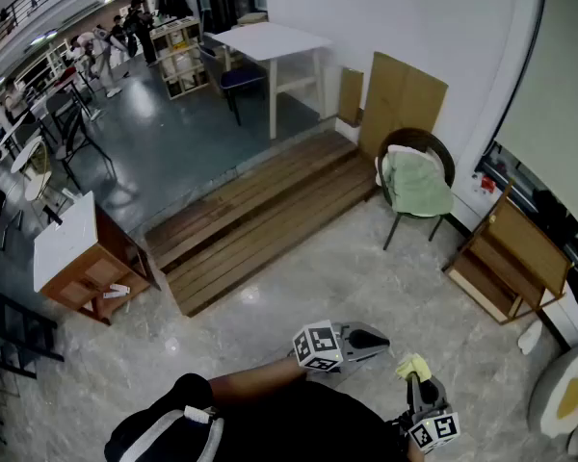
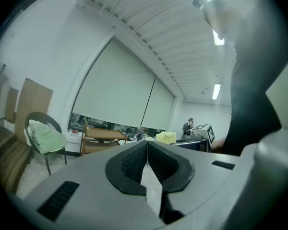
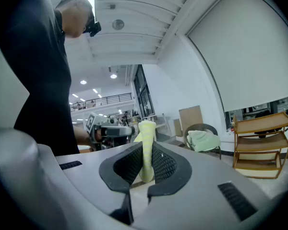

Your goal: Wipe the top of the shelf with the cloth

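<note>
A pale yellow-green folded cloth (image 3: 147, 134) is being pinched upright between the ribbed black pads of the right tongs (image 3: 145, 152), with its upper end sticking out above them. The left tongs (image 2: 146, 152) are being held pressed together at the tips, with nothing between them. In the head view both tools are being carried low in front of the person's dark-clad body. There the left tongs (image 1: 370, 337) are near the right tongs (image 1: 412, 377), above a grey marbled floor (image 1: 173, 345). The low open wooden shelf (image 1: 506, 258) is standing well apart from them, by the wall at the right, near a dark-framed round chair draped in green fabric (image 1: 416, 183). The shelf is not being touched by the cloth, so the wiping is judged not yet begun. The cloth is in hand, while the approach to the shelf and the passes across its top board are being left to do.
</note>
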`<action>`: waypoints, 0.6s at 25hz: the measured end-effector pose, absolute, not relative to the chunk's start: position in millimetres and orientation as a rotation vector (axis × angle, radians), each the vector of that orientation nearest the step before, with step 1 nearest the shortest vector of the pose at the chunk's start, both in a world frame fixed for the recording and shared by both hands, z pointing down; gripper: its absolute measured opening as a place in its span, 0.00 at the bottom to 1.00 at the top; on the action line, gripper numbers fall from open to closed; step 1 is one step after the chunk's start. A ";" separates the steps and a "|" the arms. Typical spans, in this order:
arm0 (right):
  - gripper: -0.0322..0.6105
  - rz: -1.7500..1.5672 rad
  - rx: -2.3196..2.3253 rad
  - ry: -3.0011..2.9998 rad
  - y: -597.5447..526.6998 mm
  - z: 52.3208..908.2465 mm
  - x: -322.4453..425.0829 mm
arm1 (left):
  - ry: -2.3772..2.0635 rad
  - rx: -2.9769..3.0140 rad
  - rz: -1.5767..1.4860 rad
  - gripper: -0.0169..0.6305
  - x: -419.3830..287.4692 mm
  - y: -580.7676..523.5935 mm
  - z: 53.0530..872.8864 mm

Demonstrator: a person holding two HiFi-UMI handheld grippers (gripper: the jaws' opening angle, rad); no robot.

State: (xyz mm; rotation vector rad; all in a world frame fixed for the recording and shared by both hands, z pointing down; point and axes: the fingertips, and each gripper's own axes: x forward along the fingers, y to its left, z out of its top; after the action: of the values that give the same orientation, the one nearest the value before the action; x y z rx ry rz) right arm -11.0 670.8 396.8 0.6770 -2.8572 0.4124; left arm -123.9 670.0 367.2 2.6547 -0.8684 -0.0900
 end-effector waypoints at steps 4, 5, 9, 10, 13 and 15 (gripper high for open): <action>0.12 0.320 0.543 -2.916 620.6 402.7 -96.8 | -1.034 2.597 -0.026 0.04 -189.1 641.1 392.5; 0.12 0.299 0.497 -2.941 611.6 393.5 -107.2 | -1.068 2.602 -0.013 0.04 -196.2 633.2 388.8; 0.12 0.296 0.518 -2.904 581.0 379.4 -88.4 | -1.074 2.564 0.010 0.04 -180.9 597.7 375.3; 0.12 0.304 0.537 -2.910 579.2 376.7 -80.9 | -1.058 2.567 0.012 0.04 -173.0 595.2 371.7; 0.12 0.308 0.603 -2.933 578.4 368.4 -67.8 | -1.017 2.594 0.019 0.04 -156.5 598.5 365.7; 0.12 0.333 0.667 -2.927 575.2 368.3 -56.1 | -1.004 2.599 0.025 0.04 -148.7 600.8 366.9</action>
State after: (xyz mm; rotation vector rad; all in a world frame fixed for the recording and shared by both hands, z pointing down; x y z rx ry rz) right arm -56.1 575.2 368.3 0.6673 -2.9273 0.3330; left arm -148.7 600.8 366.9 2.5992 -1.0042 0.0248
